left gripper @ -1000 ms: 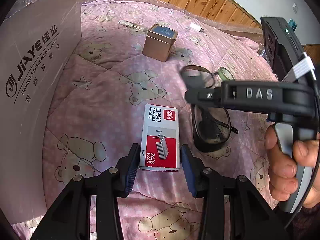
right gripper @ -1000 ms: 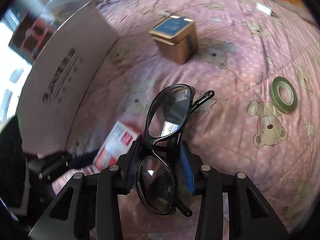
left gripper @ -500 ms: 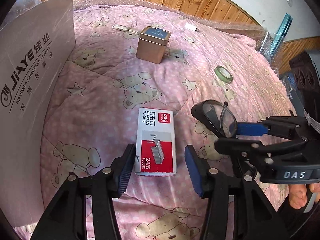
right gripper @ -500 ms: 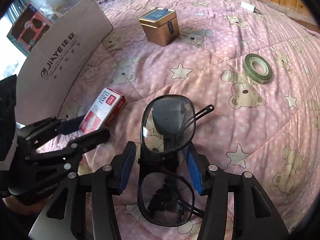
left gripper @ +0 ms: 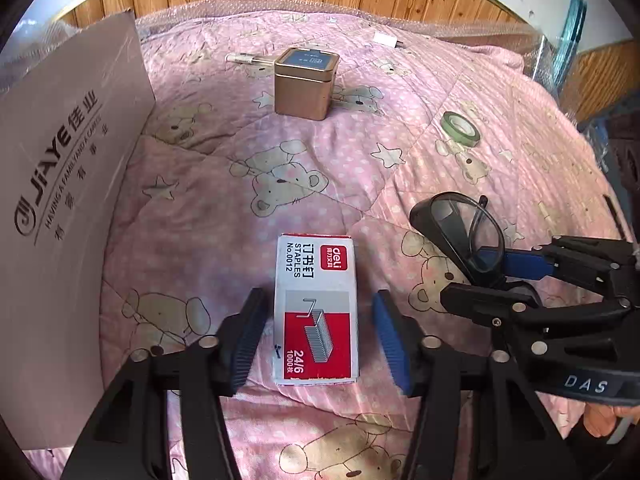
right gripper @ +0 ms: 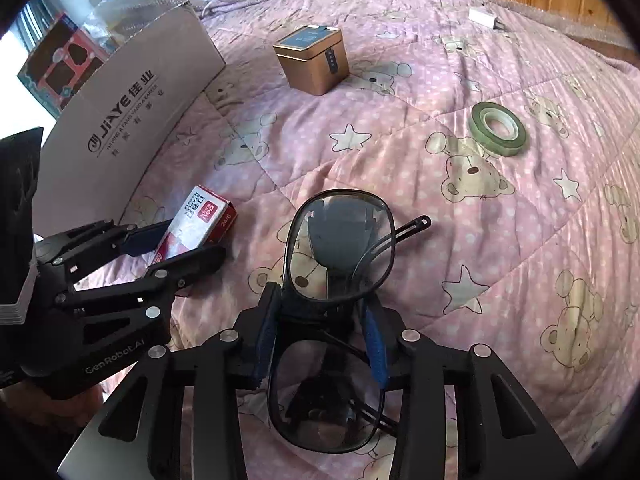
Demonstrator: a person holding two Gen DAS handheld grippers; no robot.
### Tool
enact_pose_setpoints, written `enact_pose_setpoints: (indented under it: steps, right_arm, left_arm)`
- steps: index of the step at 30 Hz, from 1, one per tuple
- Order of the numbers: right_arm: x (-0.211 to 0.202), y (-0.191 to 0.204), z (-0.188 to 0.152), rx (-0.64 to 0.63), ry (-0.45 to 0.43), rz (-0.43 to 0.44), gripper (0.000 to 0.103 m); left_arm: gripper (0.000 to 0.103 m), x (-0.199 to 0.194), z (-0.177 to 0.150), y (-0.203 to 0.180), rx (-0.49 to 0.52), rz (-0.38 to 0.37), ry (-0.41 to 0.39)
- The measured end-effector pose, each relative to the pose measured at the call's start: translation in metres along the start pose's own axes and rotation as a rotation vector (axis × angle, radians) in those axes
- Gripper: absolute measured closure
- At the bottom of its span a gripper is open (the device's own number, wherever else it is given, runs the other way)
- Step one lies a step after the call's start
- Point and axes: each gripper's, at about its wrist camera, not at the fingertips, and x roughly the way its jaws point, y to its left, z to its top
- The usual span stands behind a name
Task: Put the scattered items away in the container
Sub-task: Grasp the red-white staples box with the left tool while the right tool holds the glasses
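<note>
Right tongs (right gripper: 322, 332) clamped glasses (right gripper: 340, 248) at the bridge; fragile, light. Left tongs (left gripper: 316, 336) gaped round staple box (left gripper: 316, 308), mid-bed nr cardboard box (left gripper: 68, 184); stiff, grip its long sides.

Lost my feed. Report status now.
Right tongs shut on glasses. Left tongs open, straddling staple box, not gripping. Nothing blocking cardboard box.

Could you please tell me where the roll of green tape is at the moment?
The flat roll of green tape lies on the pink bear-print quilt, upper right in the right wrist view, right of the square gold tin.
</note>
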Motion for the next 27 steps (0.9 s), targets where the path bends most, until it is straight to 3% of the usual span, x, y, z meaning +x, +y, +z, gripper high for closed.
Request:
enact_pose_setpoints:
  steps: [9, 27]
  right_arm:
    - [-0.007, 0.003, 0.006, 0.019, -0.044, 0.025, 0.063]
    - [-0.03, 0.003, 0.004, 0.04, -0.109, 0.045, 0.063]
  left_arm:
    - [0.064, -0.02, -0.002, 0.004, -0.044, -0.004, -0.005]
    - [0.064, -0.055, 0.006, -0.01, -0.028, 0.004, -0.071]
